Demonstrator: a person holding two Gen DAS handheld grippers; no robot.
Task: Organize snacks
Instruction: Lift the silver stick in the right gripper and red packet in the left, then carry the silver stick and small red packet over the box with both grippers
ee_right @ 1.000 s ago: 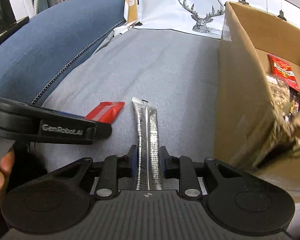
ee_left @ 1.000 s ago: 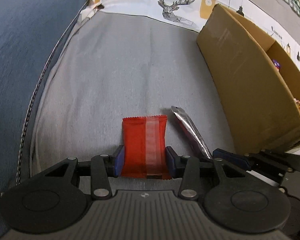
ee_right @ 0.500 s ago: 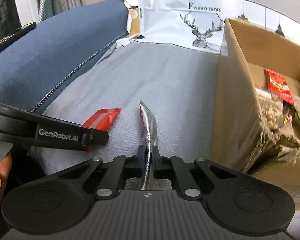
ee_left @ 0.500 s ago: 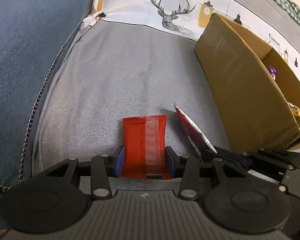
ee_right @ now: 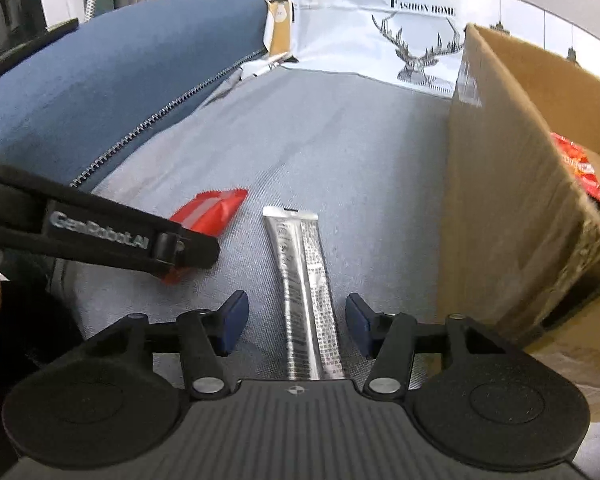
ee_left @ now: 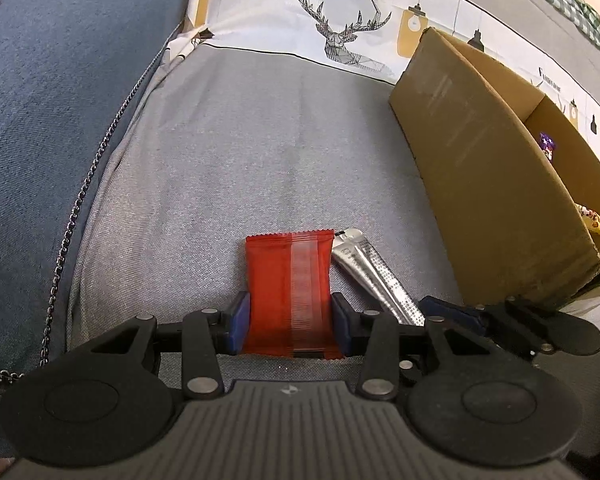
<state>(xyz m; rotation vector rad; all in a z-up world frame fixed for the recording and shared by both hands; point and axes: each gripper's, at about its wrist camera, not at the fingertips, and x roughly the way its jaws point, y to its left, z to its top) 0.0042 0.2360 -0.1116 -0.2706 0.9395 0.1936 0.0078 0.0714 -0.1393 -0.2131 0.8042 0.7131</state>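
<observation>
A red snack packet (ee_left: 288, 288) sits between the blue pads of my left gripper (ee_left: 290, 320), which is shut on its sides just above the grey seat. In the right wrist view the same packet (ee_right: 216, 210) sticks out past the left gripper's arm (ee_right: 140, 240). A silver stick packet (ee_right: 300, 272) lies flat on the seat between the jaws of my right gripper (ee_right: 295, 320). Those jaws are opening and both pads stand clear of the stick. The stick (ee_left: 372, 276) lies just right of the red packet.
An open cardboard box (ee_right: 500, 200) holding several snack packets stands close on the right, also seen as the cardboard box (ee_left: 480, 160). A blue cushion (ee_left: 60, 100) with a zip borders the grey seat (ee_left: 260, 140) on the left. A deer-print cloth (ee_right: 380, 40) hangs at the back.
The right gripper squeezed the silver stick up on its edge, then let go; the stick lies flat again between spread jaws. The left gripper kept hold of the red packet.
</observation>
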